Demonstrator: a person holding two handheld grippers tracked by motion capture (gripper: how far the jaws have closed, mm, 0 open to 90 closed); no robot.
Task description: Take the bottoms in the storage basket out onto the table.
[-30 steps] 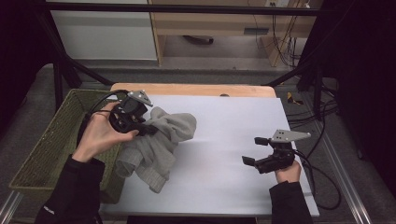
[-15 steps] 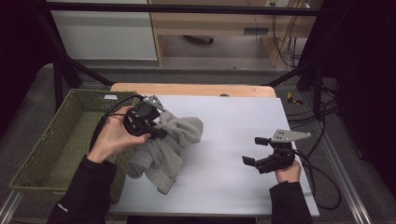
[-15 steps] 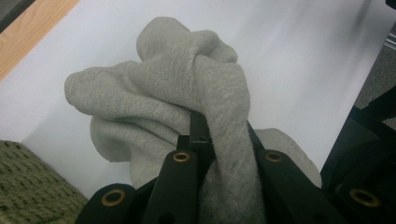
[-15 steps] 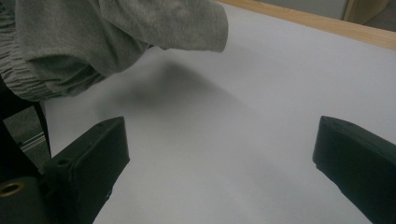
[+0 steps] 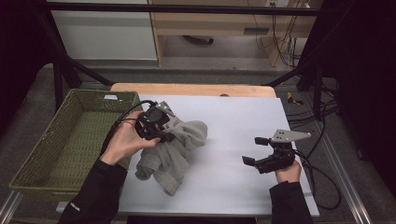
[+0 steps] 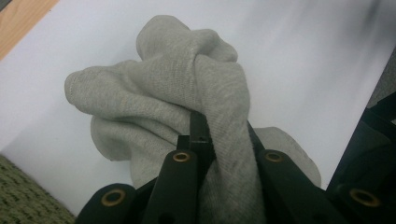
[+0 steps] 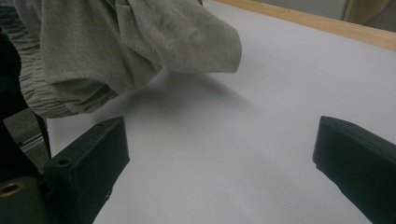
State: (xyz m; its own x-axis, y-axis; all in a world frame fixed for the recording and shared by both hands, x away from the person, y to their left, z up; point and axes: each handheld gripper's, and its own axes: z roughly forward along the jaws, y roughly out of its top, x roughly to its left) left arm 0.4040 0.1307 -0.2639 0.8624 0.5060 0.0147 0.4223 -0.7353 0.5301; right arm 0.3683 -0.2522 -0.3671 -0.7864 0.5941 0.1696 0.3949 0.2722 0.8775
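A crumpled grey garment hangs bunched over the left half of the white table, partly lifted. My left gripper is shut on a fold of the garment; the cloth runs between its black jaws. In the right gripper view the same garment hangs at the top left, its lower edge off the table. My right gripper rests low at the right of the table, open, nothing between its fingers.
A green woven basket stands off the table's left edge. A wooden strip runs along the table's far side. Cables trail at the right. Dark frame posts stand around the table.
My left gripper has carried the garment to the right, away from the basket toward the table's middle, lifting more of it. The right gripper has stayed put.
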